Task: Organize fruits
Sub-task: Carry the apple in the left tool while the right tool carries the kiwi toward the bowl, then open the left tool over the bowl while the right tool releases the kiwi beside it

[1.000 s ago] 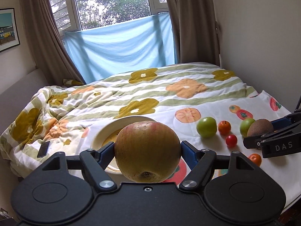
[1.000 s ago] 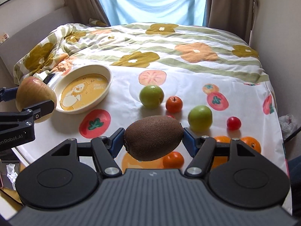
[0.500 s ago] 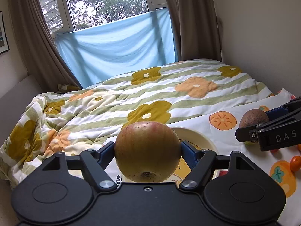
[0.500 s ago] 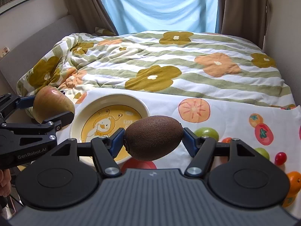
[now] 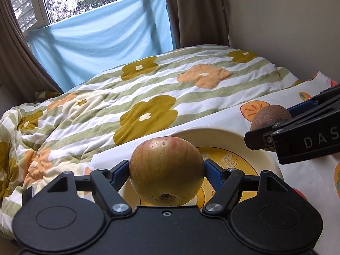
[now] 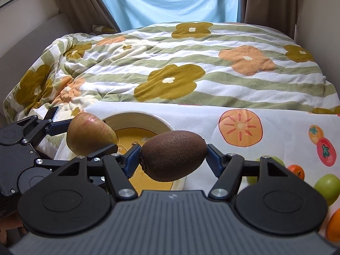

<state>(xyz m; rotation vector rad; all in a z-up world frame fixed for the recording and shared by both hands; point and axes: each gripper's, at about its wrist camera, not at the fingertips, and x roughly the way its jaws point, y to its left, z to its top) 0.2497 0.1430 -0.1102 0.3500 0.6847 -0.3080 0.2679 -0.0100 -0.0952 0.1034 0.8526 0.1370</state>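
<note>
My left gripper (image 5: 166, 170) is shut on a yellow-red apple (image 5: 166, 171) and holds it over the near left part of a cream bowl (image 5: 231, 136) with a yellow cartoon bottom. My right gripper (image 6: 173, 156) is shut on a brown kiwi (image 6: 173, 155) and holds it over the bowl's right part (image 6: 138, 118). In the right wrist view the apple (image 6: 89, 133) and the left gripper (image 6: 93, 136) are at the left. In the left wrist view the kiwi (image 5: 268, 115) and the right gripper (image 5: 269, 123) are at the right.
The bowl rests on a white fruit-print cloth (image 6: 276, 116) over a flowered quilt (image 6: 170, 63). Green fruits (image 6: 326, 186), a small orange-red fruit (image 6: 296, 171) and an orange (image 6: 333, 226) lie at the right. A dark phone (image 6: 52, 112) lies left. A wall is at the right.
Both grippers have moved closer over the bowl with their fruits. The apple and the kiwi now hang close together above it.
</note>
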